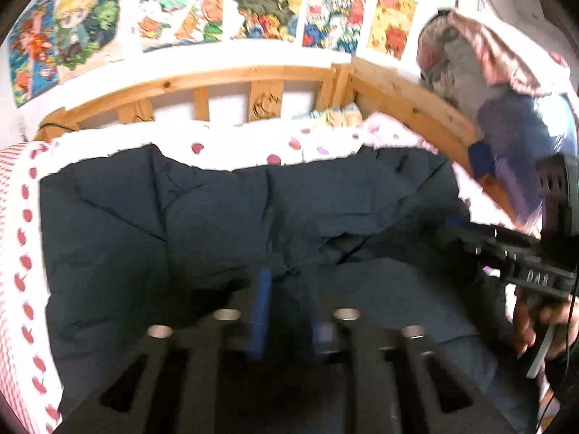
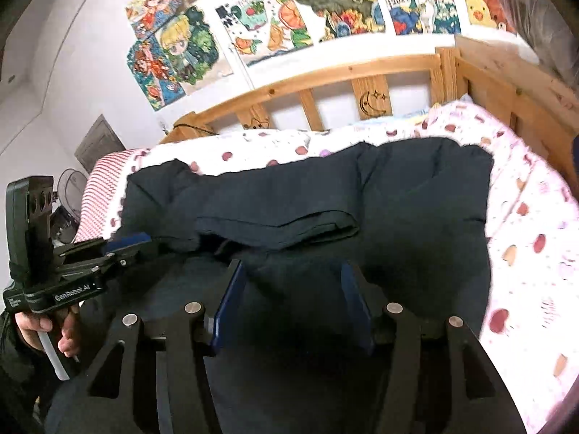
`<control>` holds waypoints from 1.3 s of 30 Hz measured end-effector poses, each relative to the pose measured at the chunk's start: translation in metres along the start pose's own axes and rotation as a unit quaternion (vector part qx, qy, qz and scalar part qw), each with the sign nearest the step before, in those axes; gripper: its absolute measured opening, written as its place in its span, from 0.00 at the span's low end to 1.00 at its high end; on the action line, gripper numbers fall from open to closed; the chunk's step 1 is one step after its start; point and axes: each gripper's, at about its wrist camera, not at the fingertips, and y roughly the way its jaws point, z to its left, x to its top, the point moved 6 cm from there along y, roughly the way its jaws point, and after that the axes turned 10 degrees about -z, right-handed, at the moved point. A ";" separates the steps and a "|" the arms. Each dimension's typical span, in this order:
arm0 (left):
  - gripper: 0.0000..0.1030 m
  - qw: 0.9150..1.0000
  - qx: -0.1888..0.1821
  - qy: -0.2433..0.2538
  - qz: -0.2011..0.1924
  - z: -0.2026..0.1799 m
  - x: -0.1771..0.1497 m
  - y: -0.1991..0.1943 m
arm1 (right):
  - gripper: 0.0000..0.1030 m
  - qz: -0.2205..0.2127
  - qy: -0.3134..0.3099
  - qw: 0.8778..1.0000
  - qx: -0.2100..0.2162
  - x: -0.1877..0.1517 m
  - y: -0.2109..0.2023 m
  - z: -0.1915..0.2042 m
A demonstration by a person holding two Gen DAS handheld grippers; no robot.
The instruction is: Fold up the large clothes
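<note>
While dark jacket (image 2: 325, 199) lies spread on bed's spotted sheet (image 2: 524, 238), right tongs (image 2: 293, 303) gape above it; left tongs (image 1: 286, 307) nearly clenched, grip unclear. Wooden rail (image 2: 362, 68), posters (image 2: 325, 0) behind.

The left tool (image 1: 286, 296) points forward, its blue pads (image 1: 261, 311) drawn near together with only a narrow gap, though blur hides whether they meet. Seen from the right wrist, it (image 2: 134, 240) lies nearly level at the far left, a hand (image 2: 43, 329) wrapped round its grip from below. The right tool (image 2: 293, 303) has its pads (image 2: 231, 300) spread wide apart. From the left wrist it (image 1: 456, 226) reaches in from the right edge, fingers (image 1: 532, 322) curled on its handle.
</note>
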 end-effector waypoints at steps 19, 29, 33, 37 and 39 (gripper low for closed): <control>1.00 0.990 0.026 -0.092 -0.105 -0.015 -0.007 -0.195 | 0.87 -0.102 -0.049 0.994 0.012 0.009 -0.190 0.061; 1.00 0.989 0.056 -0.039 -0.134 -0.037 -0.044 -0.277 | 0.88 -0.126 -0.075 0.989 0.016 -0.026 -0.265 0.090; 1.00 0.988 0.059 -0.032 -0.138 -0.044 -0.060 -0.298 | 0.88 -0.132 -0.081 0.988 0.017 -0.043 -0.287 0.102; 1.00 0.989 0.065 -0.022 -0.134 -0.048 -0.081 -0.316 | 0.88 -0.133 -0.088 0.987 0.019 -0.062 -0.307 0.107; 1.00 0.990 0.060 -0.014 -0.126 -0.051 -0.091 -0.322 | 0.89 -0.132 -0.092 0.987 0.018 -0.074 -0.315 0.108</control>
